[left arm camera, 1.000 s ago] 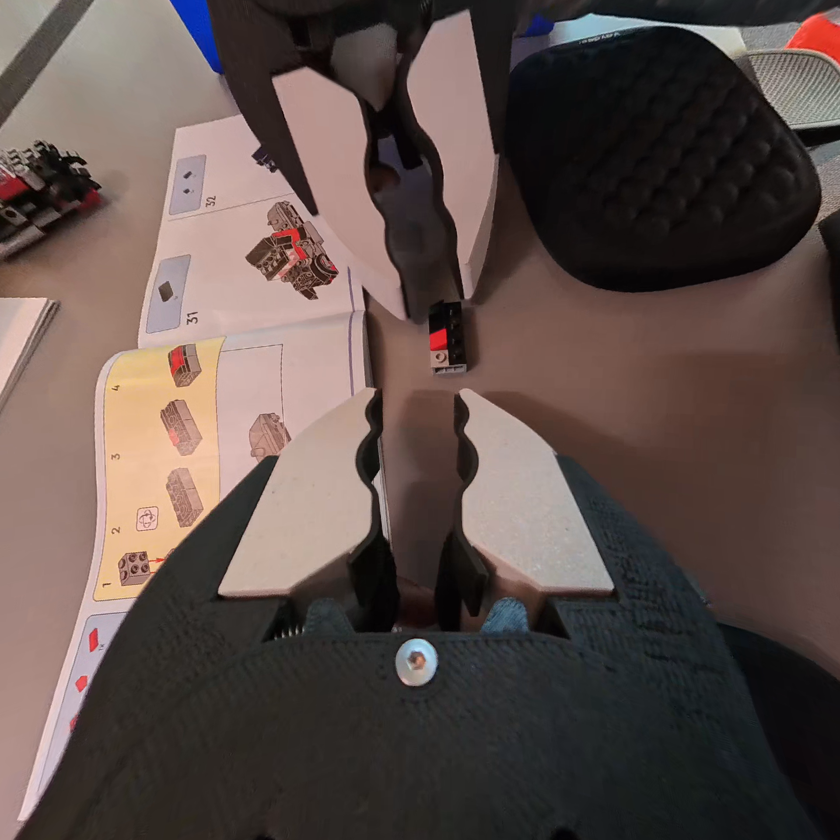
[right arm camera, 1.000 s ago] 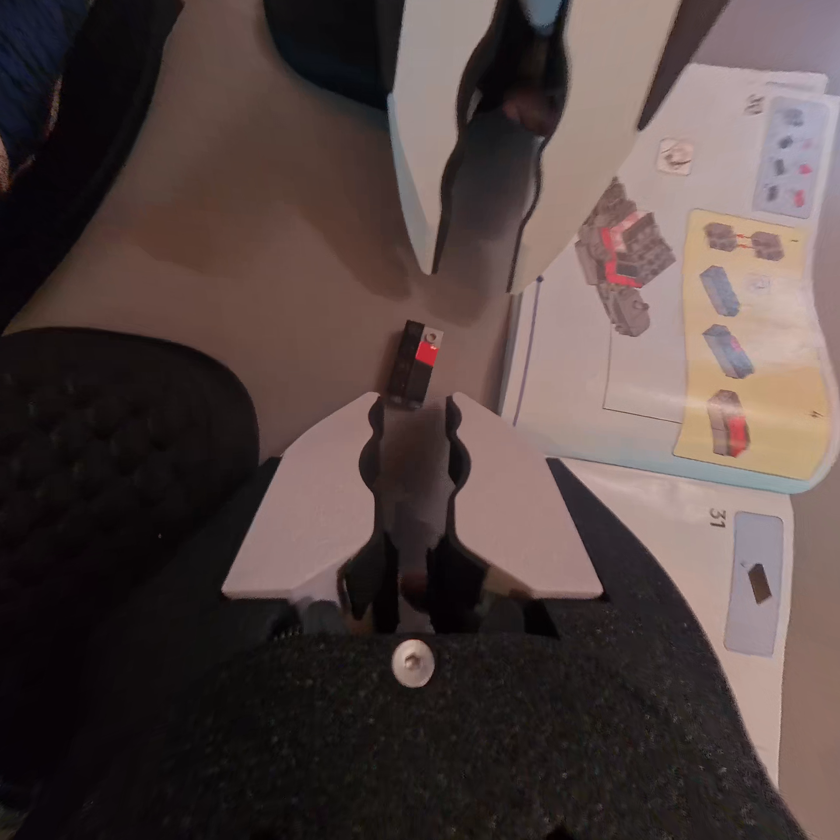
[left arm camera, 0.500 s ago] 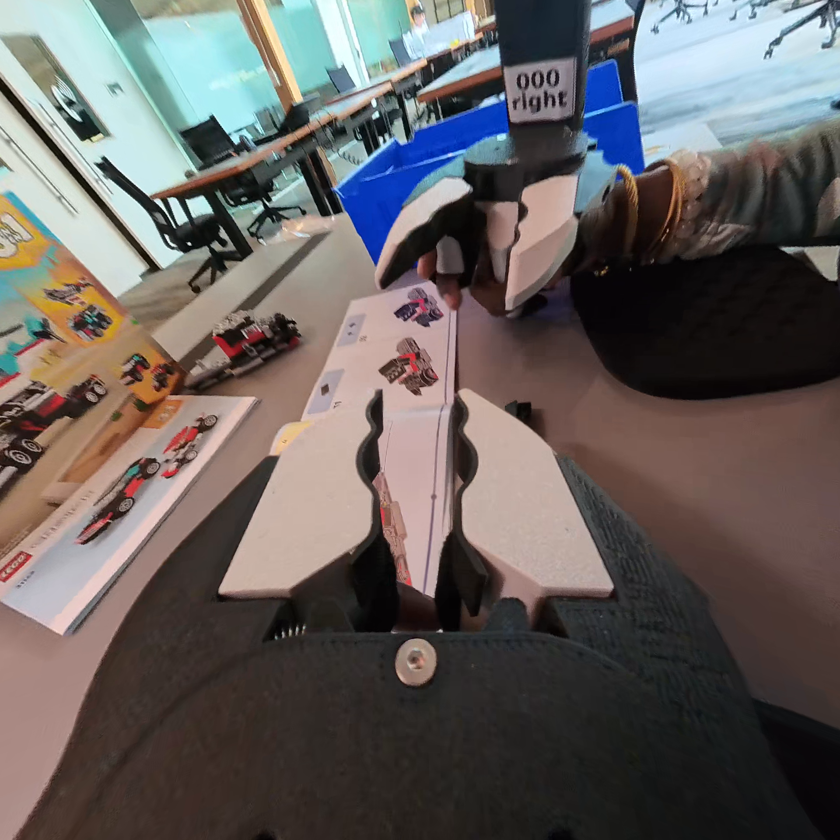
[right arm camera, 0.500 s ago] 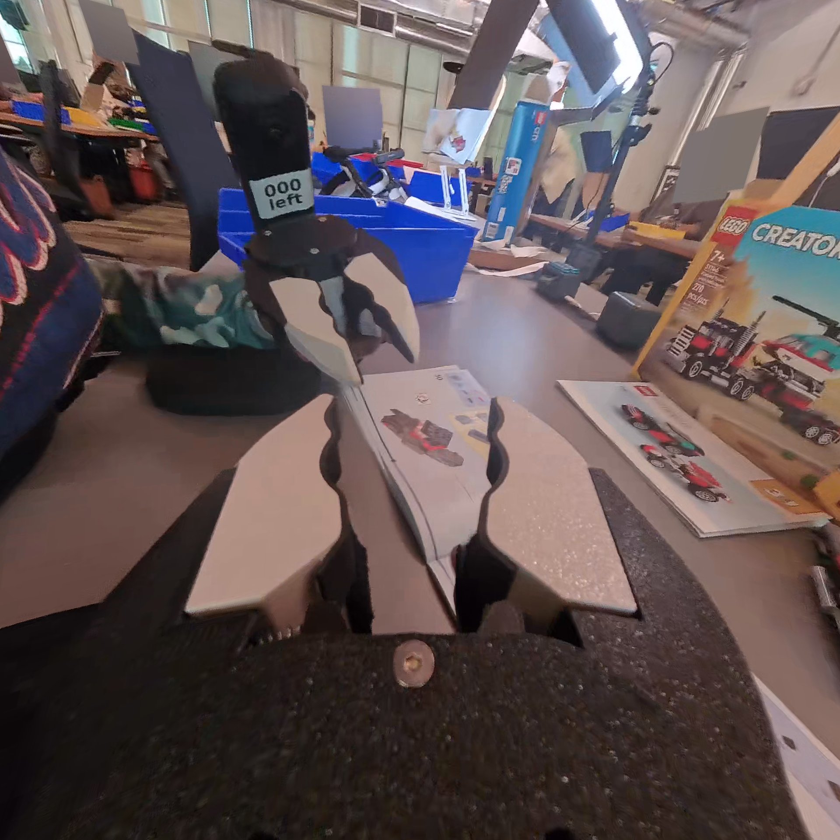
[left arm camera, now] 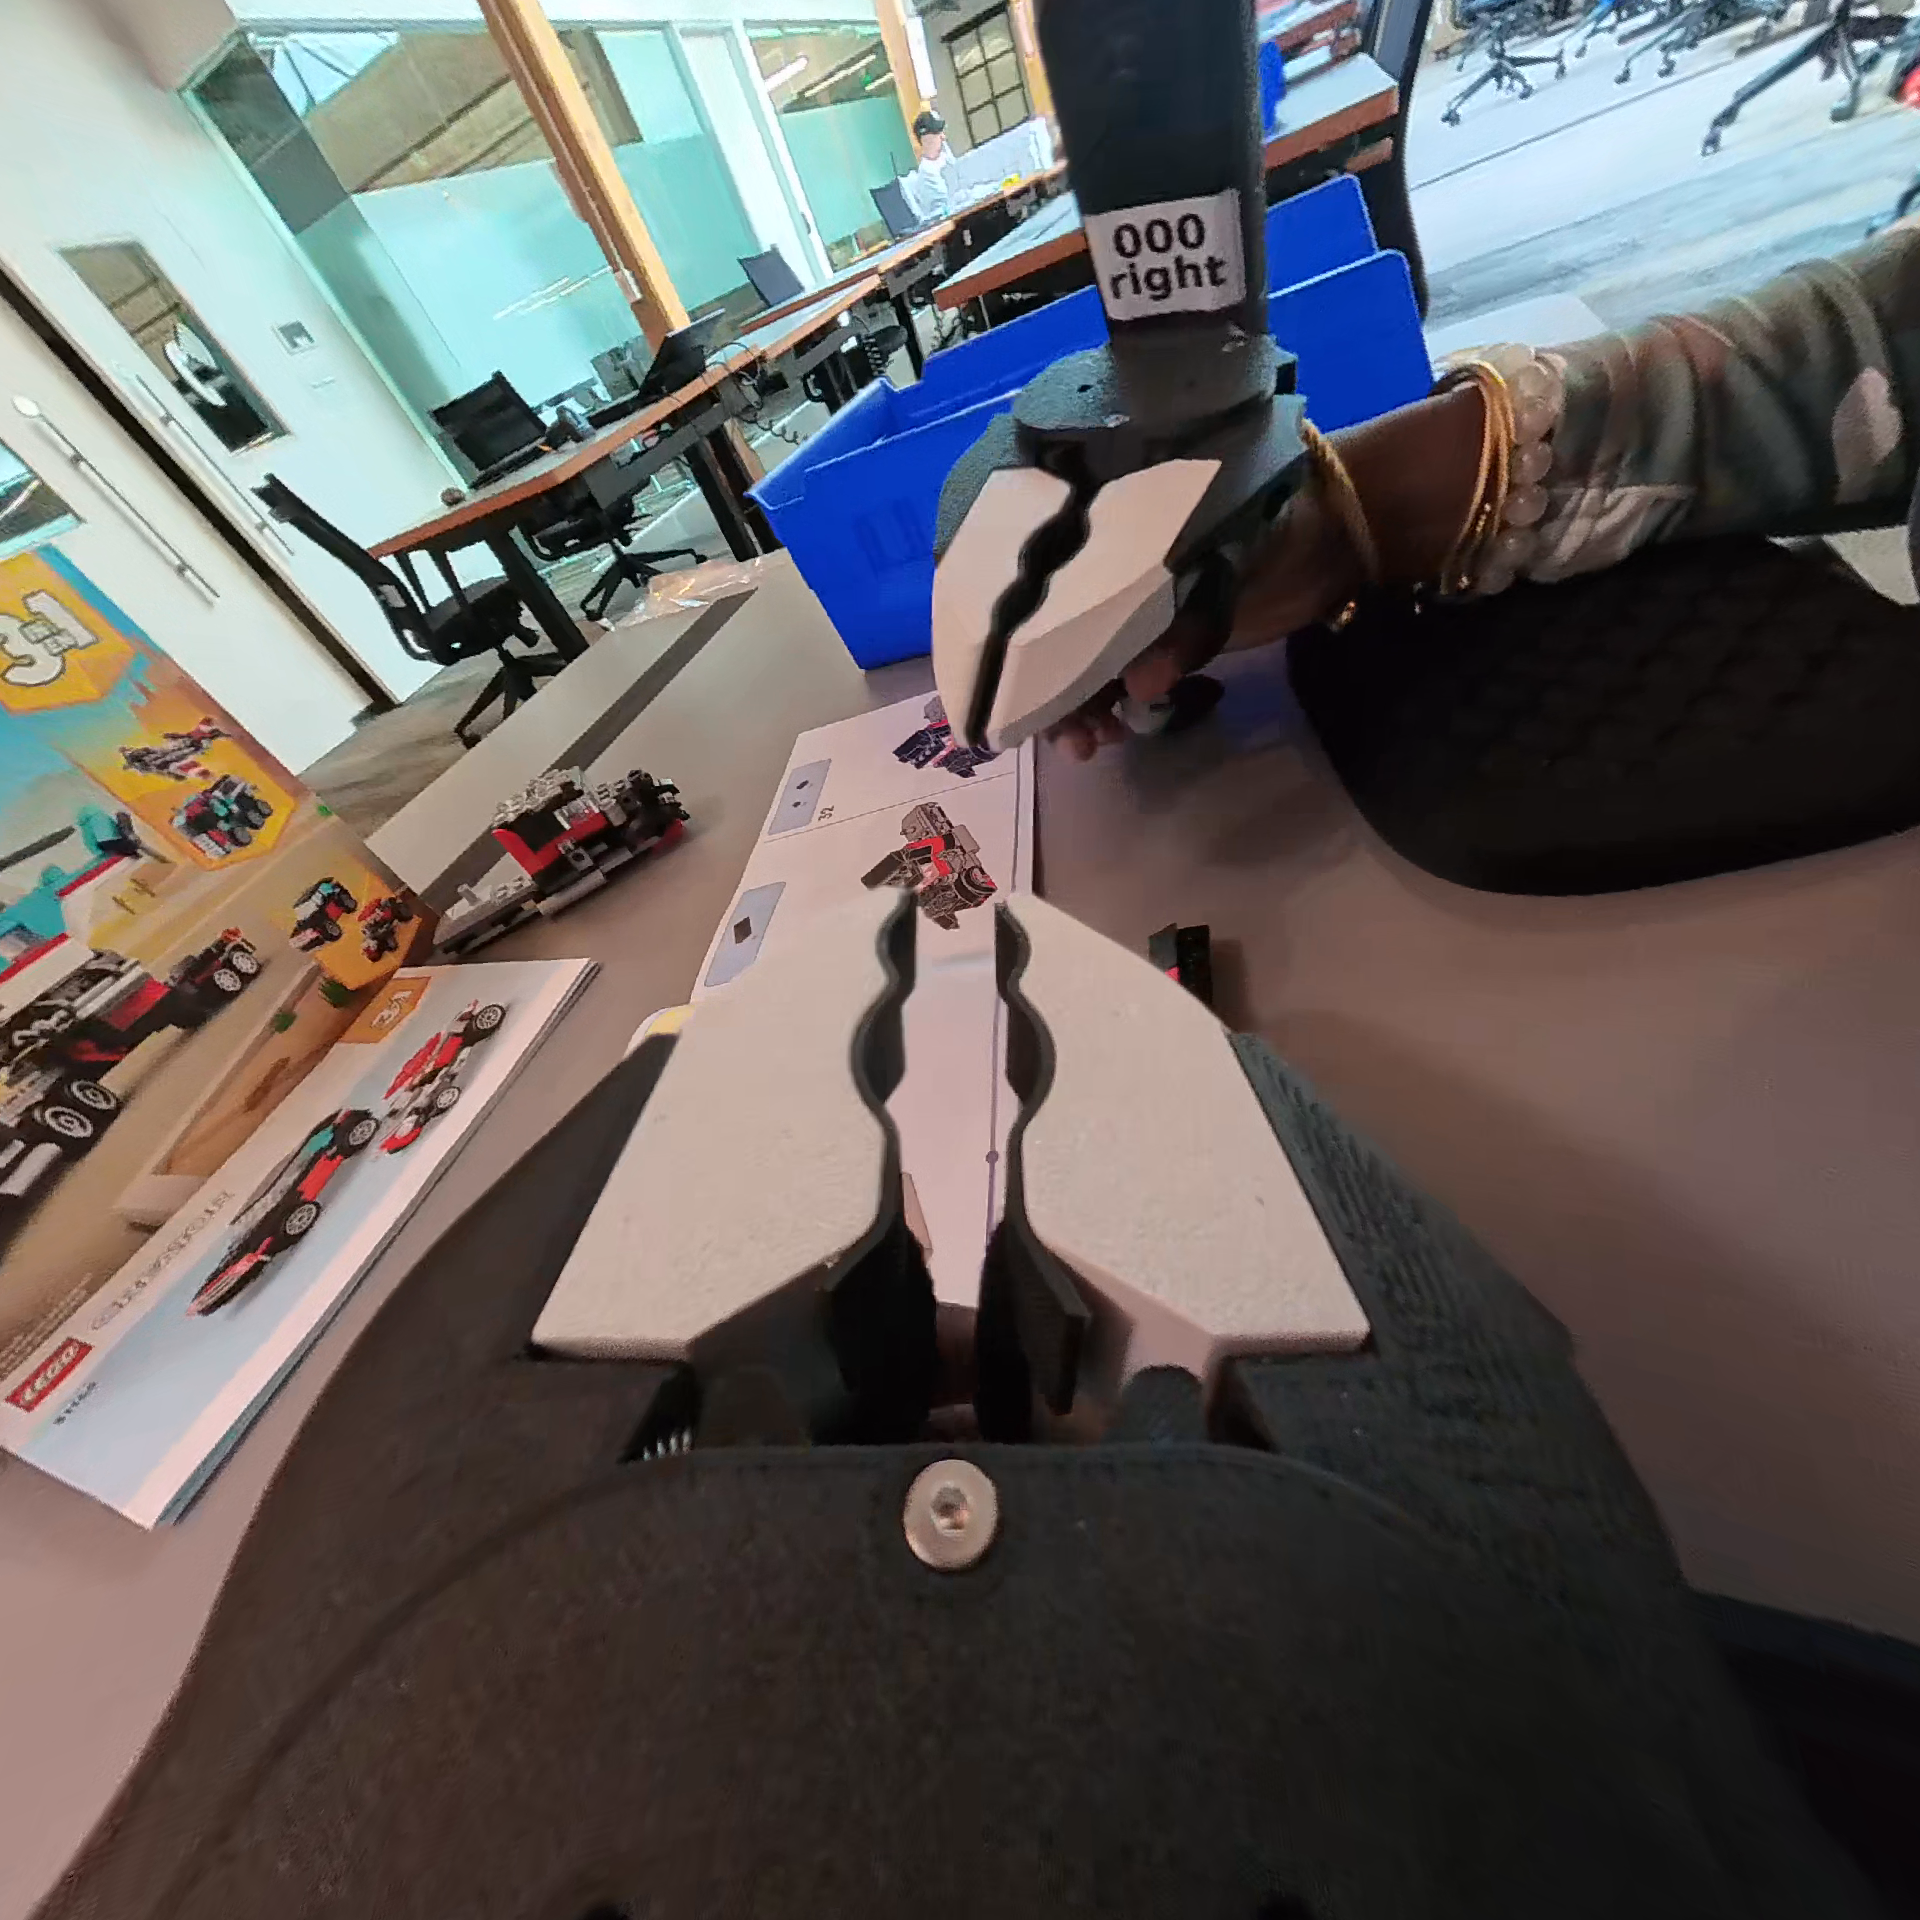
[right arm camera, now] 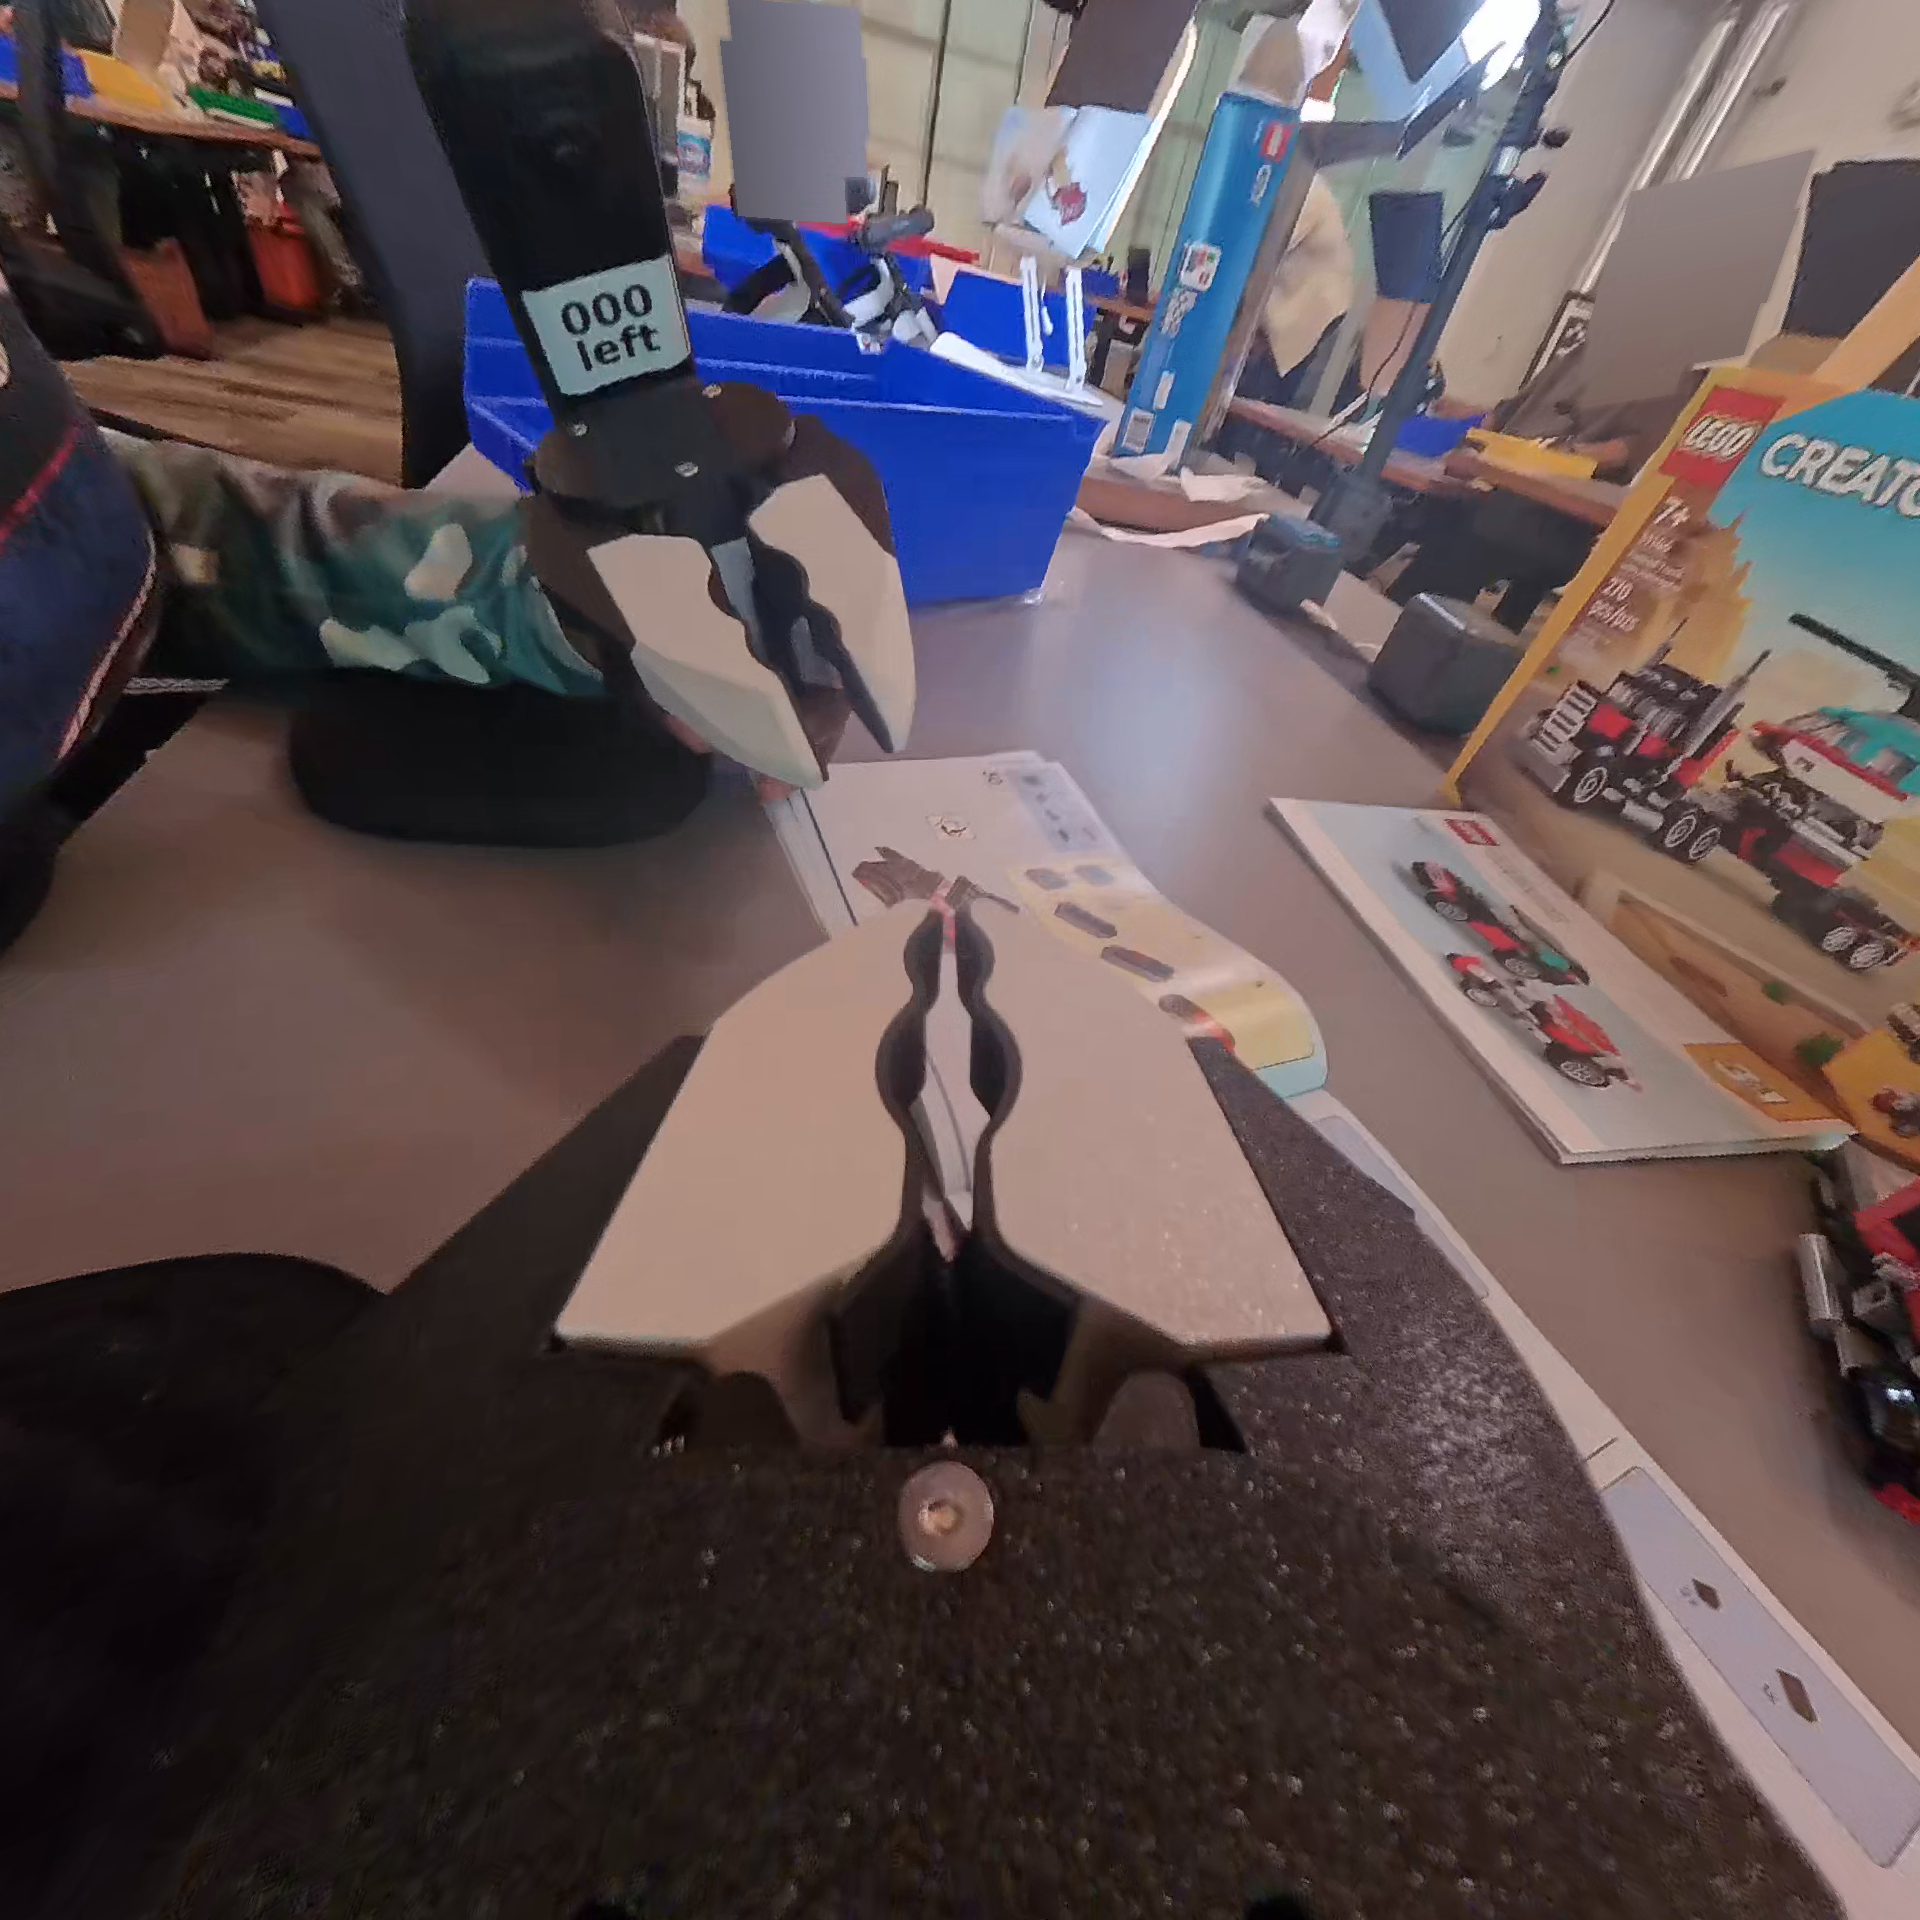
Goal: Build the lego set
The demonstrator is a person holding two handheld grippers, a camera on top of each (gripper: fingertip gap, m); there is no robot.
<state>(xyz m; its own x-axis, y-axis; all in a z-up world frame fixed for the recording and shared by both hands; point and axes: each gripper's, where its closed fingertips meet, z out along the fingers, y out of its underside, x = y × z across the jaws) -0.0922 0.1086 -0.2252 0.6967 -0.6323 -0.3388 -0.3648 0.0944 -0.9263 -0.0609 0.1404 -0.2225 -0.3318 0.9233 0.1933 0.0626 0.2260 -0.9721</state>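
While its jaws stand slightly apart with nothing between them, the left gripper (left arm camera: 954,920) hovers over the open instruction booklet (left arm camera: 894,821), and the right gripper (right arm camera: 948,920) has its jaws nearly together and empty, tips above the same booklet. A small black-and-red lego piece (left arm camera: 1184,951) lies on bare grey table (left arm camera: 1507,1091) just right of the booklet's edge, with open surface around it up to the black cushion (left arm camera: 1662,727). The partly built truck (left arm camera: 582,831) sits well left, near the closed booklet (left arm camera: 312,1174) and the box (right arm camera: 1766,665).

open booklet (left arm camera: 894,831) on table (left arm camera: 1455,1091), truck (left arm camera: 582,831) left
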